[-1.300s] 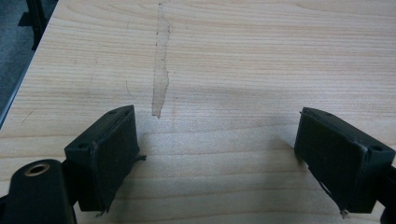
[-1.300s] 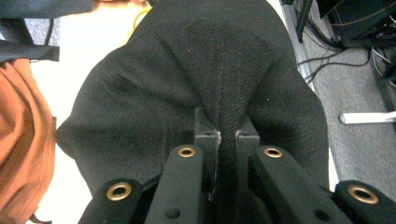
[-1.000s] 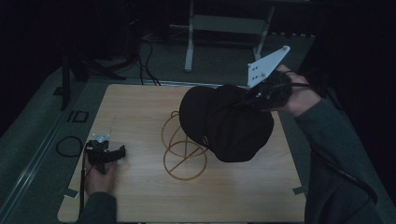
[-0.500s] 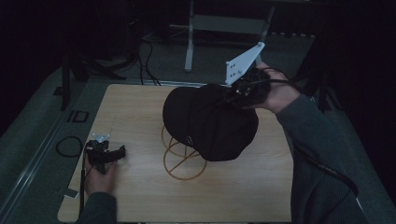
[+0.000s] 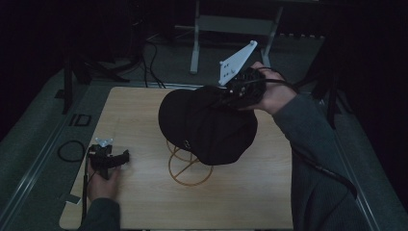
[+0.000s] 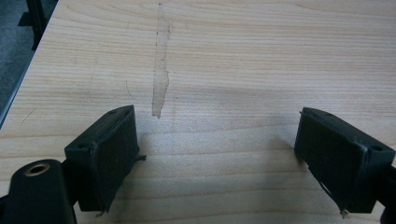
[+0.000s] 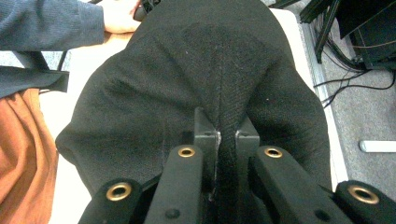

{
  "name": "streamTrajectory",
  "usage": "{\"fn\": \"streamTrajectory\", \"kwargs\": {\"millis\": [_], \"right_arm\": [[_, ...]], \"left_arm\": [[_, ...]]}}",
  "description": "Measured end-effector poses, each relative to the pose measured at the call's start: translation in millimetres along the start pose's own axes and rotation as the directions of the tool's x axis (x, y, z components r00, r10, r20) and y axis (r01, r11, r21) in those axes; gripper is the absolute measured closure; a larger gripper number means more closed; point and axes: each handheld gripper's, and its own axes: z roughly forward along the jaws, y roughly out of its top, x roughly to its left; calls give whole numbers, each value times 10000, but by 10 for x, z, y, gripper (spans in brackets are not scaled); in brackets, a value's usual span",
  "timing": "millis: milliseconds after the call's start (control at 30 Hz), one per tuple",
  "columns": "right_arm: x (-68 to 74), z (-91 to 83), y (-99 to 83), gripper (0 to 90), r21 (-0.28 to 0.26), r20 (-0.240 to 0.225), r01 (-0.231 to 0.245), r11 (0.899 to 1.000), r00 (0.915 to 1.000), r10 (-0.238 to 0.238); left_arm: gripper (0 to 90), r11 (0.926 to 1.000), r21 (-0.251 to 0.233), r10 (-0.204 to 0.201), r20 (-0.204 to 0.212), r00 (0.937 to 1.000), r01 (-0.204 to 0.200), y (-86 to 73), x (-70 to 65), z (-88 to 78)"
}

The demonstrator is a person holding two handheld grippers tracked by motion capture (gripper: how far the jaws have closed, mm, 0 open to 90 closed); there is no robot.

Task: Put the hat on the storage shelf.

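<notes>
Black fabric cap hangs above a brass wire stand on the pale wooden desk in the high view, left gripper fingers spread wide over bare wood, right gripper fingers pinched onto the cap's seam.

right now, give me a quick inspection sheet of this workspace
surface: wooden table, pale streak on the wood
job's things: black cap held above a wire stand
clutter: nothing seen
grippers: right gripper pinching the cap's fabric; left gripper open, resting on the table
cables: loop left of the table, more on the floor behind
surroundings: dark room, metal frame behind
</notes>
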Motion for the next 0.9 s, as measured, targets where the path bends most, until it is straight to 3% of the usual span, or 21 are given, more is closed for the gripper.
{"fn": "streamTrajectory", "kwargs": {"millis": [467,900], "right_arm": [[-35,58,127,848,70,54,-153,9999,9999,153],[-34,240,286,841,337,103,57,9994,9999,-60]], "left_arm": [[131,10000,4,8,3,10000,-8,0,1,0],[131,10000,4,9,6,10000,-9,0,1,0]]}}
